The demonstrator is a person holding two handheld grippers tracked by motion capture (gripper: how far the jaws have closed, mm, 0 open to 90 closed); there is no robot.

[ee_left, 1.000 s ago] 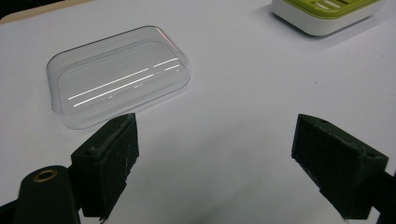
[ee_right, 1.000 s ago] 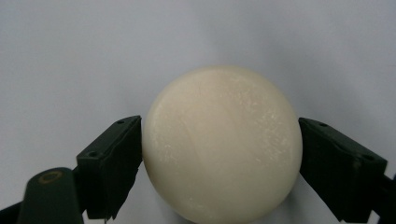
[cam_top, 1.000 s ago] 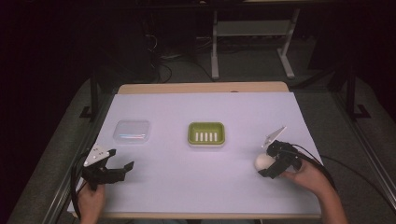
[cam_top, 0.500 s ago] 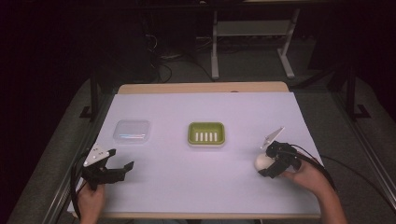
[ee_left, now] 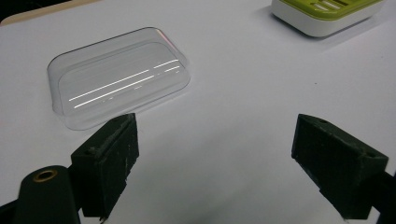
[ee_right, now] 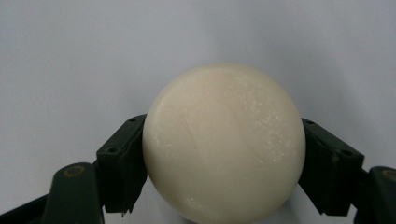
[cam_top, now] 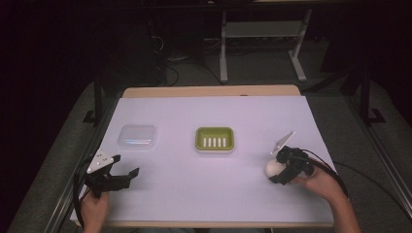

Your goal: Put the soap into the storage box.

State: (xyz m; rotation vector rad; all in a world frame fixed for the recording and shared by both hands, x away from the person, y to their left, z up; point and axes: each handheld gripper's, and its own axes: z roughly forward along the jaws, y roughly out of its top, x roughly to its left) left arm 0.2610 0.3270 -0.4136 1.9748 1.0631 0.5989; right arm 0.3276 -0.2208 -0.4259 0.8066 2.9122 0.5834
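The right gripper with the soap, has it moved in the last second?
No. The right gripper, shut on the soap, sits at the same spot right of the green soap dish.

1 soap (cam_top: 273,167), 1 dish (cam_top: 214,139), 1 lid (cam_top: 137,136)

Across the last second hardly anything has changed on the table. The one possible difference is at the near left: the left gripper (cam_top: 127,165) may have crept a trace toward the far side, its grey plate sitting a hair farther up than before. The earlier high views are small and soft, so this could be no real move at all. At the near right, no shift can be made out in the right gripper (cam_top: 278,167) or in the pale round soap (cam_top: 272,168) clamped between its jaws. The spread of the left gripper's jaws shows no visible difference either.
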